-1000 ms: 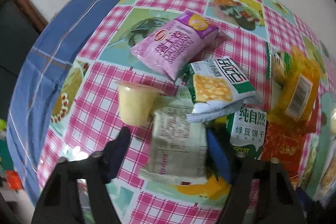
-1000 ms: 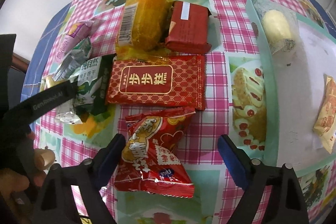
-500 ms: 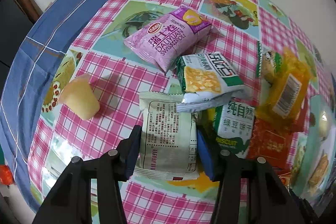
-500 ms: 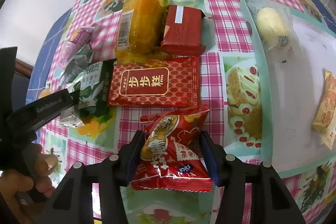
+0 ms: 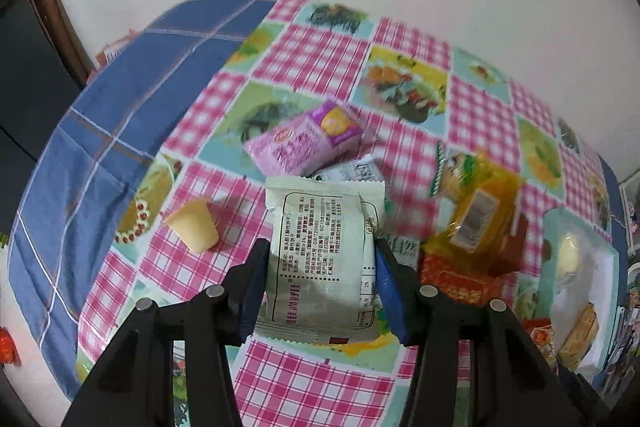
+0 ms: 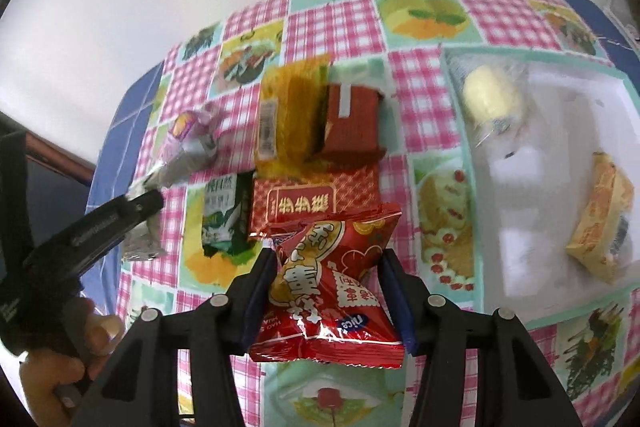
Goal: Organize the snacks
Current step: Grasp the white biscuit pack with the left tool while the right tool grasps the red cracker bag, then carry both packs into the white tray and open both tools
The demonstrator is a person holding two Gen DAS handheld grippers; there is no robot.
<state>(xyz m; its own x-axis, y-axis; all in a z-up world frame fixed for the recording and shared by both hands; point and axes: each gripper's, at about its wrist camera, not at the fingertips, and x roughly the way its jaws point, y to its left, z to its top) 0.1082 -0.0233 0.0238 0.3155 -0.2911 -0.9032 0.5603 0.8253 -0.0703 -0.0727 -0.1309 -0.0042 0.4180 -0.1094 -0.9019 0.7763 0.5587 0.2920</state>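
Observation:
My left gripper [image 5: 320, 279] is shut on a pale green snack packet [image 5: 324, 259], printed back side up, held above the checked tablecloth. My right gripper [image 6: 330, 291] is shut on a red snack bag [image 6: 332, 283] and holds it off the table too. A white tray [image 6: 560, 227] at the right holds a yellow bun in clear wrap [image 6: 490, 99] and an orange packet [image 6: 604, 219]. The same tray [image 5: 600, 291] shows at the far right of the left wrist view.
On the cloth lie a purple packet [image 5: 304, 143], a yellow jelly cup [image 5: 194, 227], a yellow-wrapped cake [image 6: 288, 115], a dark red box [image 6: 352, 123], a red patterned packet [image 6: 316, 199] and a green biscuit packet [image 6: 224, 215]. A hand [image 6: 68, 359] holds the left tool.
Both grippers closed on their packets, then rose with them off the table. The jelly cup tipped and slid away to the left as the left jaws closed.

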